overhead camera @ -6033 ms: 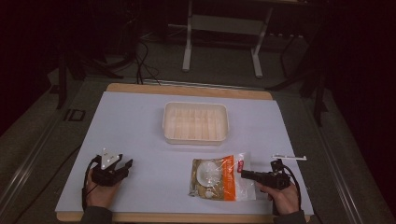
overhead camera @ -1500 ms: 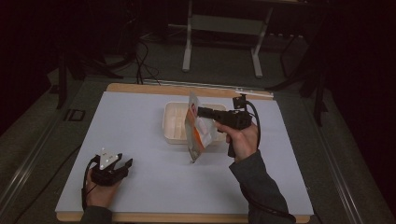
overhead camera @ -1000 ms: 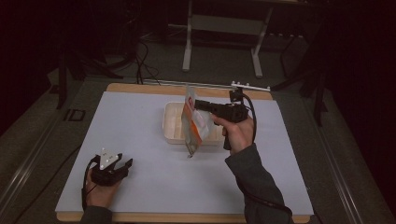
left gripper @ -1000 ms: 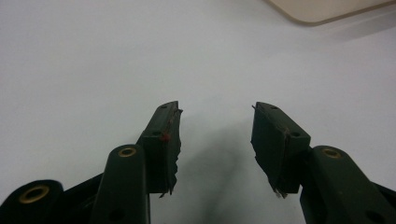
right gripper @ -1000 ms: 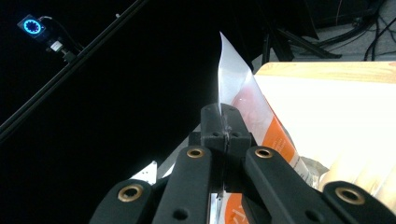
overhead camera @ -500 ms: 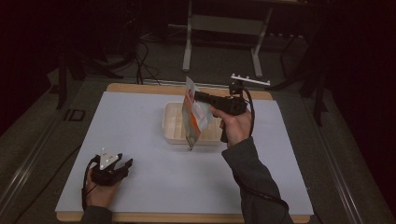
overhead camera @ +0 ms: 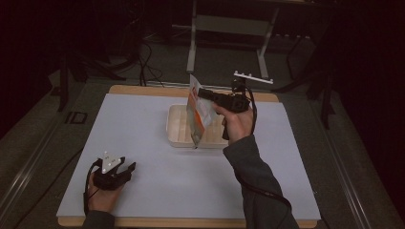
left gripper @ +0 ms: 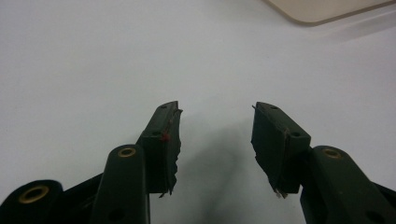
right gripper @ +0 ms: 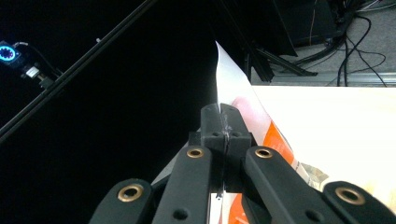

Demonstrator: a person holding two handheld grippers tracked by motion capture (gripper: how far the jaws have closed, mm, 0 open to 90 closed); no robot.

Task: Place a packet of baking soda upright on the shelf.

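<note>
A: What is your left gripper [overhead camera: 125, 168] doing?

B: It is resting on the bench [overhead camera: 143, 124], jaws spread wide with bare surface between them.

A: And your right gripper [overhead camera: 199, 91]?

B: It is pinching the snack pouch [overhead camera: 199, 114] by its top edge, jaws pressed together on it. The pouch is hanging below the gripper, tilted, its lower corner dipping over the near rim of the tray [overhead camera: 176, 136], which is sitting just under your right hand [overhead camera: 236, 123].
</note>
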